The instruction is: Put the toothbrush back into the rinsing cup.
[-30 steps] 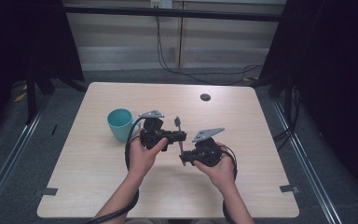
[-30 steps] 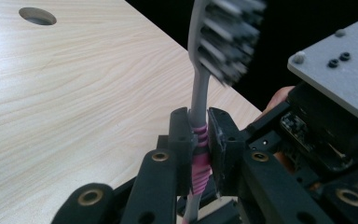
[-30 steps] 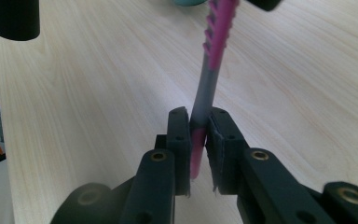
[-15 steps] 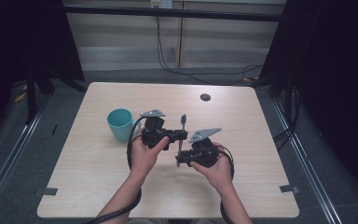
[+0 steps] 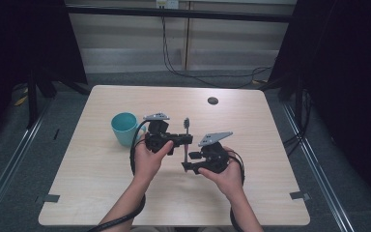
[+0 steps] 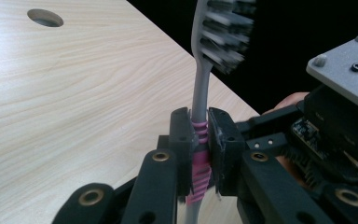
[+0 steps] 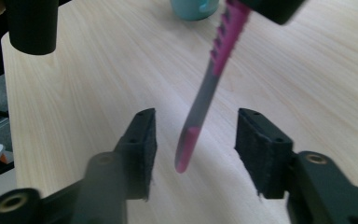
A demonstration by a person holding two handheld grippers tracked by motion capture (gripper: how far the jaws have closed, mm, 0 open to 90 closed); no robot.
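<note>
A grey toothbrush (image 5: 186,130) with a pink ribbed grip stands upright above the middle of the table, bristle head up. My left gripper (image 5: 187,140) is shut on the pink grip (image 6: 199,140), and the blurred head (image 6: 223,32) rises above its jaws. My right gripper (image 5: 187,166) sits just below and to the right. Its jaws have just been opening. The pink tip of the handle (image 7: 186,149) hangs between its pads (image 7: 144,144) with a gap on each side, touching neither.
A teal cup (image 5: 124,128) stands on the wooden table (image 5: 270,183) to the left of my left hand, also at the top of the right gripper view (image 7: 193,8). A small round hole (image 5: 213,100) lies near the far edge.
The right gripper's jaws have spread apart and let go of the toothbrush's lower end. The left gripper keeps its hold. Neither hand has shifted.
</note>
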